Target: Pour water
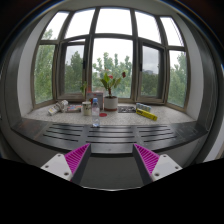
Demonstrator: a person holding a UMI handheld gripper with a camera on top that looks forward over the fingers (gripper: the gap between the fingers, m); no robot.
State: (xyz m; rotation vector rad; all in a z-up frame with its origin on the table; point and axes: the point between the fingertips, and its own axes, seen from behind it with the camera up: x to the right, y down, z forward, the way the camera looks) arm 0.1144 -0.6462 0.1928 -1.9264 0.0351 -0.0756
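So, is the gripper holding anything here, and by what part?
Nothing. The gripper is open and empty; the bottle stands on the sill well beyond its fingers.

My tool point(110, 160): two fingers at lower centre of frame. Each finger point(66, 163) is a pale grey-white plate tapering toward its tip, with a small dark screw hole near its base. Inner faces carry magenta ribbed pads point(149, 157), triangular in outline.

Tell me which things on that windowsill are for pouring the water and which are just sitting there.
For the job: water bottle; gripper, fingers open, nothing between them.

Just lying about: potted flowers; yellow object; small items left of the bottle, too small to identify. No cup is clearly visible.
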